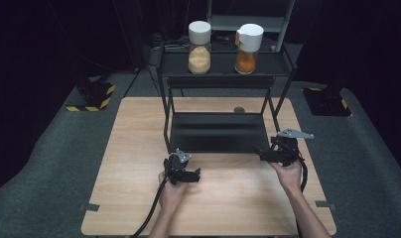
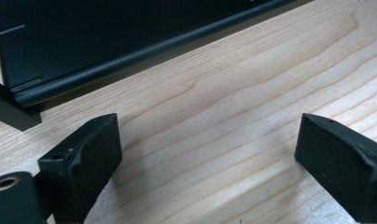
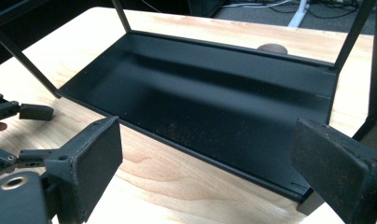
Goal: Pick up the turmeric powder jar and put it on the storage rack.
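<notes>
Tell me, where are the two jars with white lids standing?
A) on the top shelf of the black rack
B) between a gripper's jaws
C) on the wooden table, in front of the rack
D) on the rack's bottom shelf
A: the pale-filled jar and the orange-filled jar both stand on the top shelf of the black rack, side by side.

Both forearms come in from the near edge, bare, angled slightly inward toward far. Left hand (image 1: pixel 171 191) wraps the left hand-held gripper (image 1: pixel 194 175) from below, cable trailing back along the forearm; it sits low over the counter (image 1: pixel 139 148), nose pointing right and a bit far. Jaws wide apart, nothing between them, bare wood showing in the gap. Right hand (image 1: pixel 289 173) holds the right hand-held gripper (image 1: pixel 260 154) farther out, nose pointing left, grey plate on top, cable looping down by the wrist. Its jaws also stand wide apart, gap clear. The two hands sit well apart.
</notes>
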Tool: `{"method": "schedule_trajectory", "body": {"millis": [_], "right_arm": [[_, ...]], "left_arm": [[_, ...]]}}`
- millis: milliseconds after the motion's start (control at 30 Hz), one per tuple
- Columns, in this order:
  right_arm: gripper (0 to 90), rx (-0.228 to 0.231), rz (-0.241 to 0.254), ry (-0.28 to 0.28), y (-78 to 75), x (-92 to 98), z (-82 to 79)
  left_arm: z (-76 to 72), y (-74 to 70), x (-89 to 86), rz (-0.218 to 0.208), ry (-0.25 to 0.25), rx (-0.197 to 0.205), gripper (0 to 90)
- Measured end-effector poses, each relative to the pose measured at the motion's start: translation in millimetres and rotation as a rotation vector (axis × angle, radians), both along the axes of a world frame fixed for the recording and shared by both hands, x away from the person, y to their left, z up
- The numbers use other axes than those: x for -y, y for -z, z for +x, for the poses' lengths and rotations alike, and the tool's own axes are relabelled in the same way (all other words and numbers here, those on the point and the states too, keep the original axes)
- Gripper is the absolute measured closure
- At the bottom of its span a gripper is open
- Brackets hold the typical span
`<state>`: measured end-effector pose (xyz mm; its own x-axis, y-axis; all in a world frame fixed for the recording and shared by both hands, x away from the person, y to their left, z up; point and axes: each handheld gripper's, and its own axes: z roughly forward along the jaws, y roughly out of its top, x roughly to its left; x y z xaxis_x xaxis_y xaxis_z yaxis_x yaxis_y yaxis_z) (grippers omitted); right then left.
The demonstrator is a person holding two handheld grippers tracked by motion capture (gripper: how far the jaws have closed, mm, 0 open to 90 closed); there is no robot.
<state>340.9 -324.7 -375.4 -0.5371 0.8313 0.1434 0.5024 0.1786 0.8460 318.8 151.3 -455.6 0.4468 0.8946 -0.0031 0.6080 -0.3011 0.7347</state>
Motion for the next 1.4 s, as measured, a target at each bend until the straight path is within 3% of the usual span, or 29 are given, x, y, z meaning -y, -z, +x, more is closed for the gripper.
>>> {"method": "schedule_trajectory", "body": {"millis": [1400], "right_arm": [[8.7, -0.054, -0.058, 0.016, 32.2, -10.2, -0.1]], "left_arm": [[-0.1, 0.0, 0.1, 0.0, 0.0, 0.0, 7.1]]}}
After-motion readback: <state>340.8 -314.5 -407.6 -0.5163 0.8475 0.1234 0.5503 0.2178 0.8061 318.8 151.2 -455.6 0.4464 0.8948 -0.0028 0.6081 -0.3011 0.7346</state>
